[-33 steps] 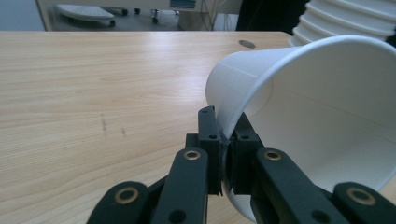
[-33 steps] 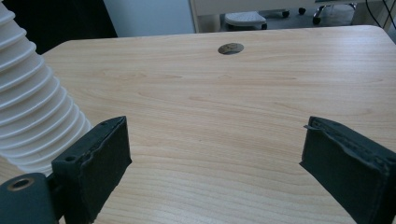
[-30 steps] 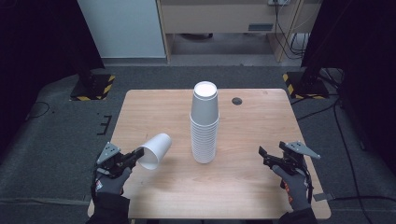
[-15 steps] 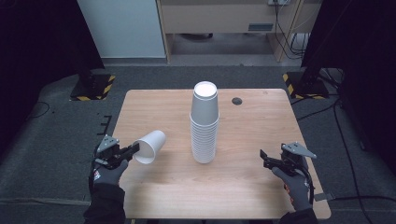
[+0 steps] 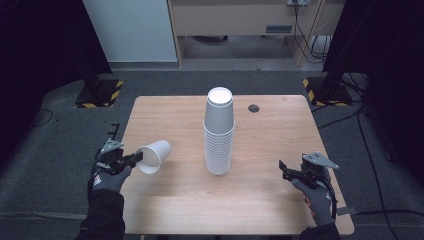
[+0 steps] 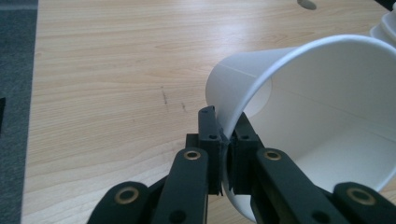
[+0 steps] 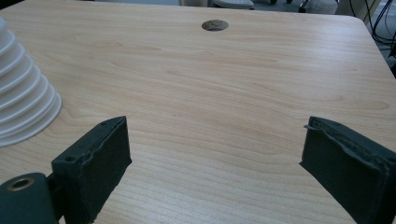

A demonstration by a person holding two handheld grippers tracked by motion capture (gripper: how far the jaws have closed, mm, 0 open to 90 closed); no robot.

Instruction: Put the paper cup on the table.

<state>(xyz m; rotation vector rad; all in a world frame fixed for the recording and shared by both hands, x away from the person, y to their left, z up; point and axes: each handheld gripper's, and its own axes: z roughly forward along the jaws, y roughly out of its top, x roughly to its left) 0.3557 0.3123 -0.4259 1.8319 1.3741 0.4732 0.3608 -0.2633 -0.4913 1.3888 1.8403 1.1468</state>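
Observation:
A tall stack of upside-down white paper cups (image 5: 219,132) stands mid-table; its lower rims (image 7: 23,107) show at the left of the right gripper view. My left gripper (image 5: 134,159) is shut on the rim of a single white paper cup (image 5: 154,156), held on its side above the table's left edge with its mouth toward the gripper. In the left gripper view the jaws (image 6: 225,142) pinch the cup's (image 6: 322,116) rim. My right gripper (image 5: 283,170) stands open at the table's right side, its jaws (image 7: 215,158) wide apart with only bare wood between.
The light wooden table (image 5: 280,140) has a round dark cable hole (image 5: 254,108) near its far edge, seen too as a cable hole (image 7: 215,24) in the right gripper view. Dark carpet lies around the table, with stand feet marked by yellow-black tape (image 5: 97,95) behind.
My left gripper has drawn the single cup leftward and slightly away from the stack. The right gripper has shifted a little lower and rightward, still open.

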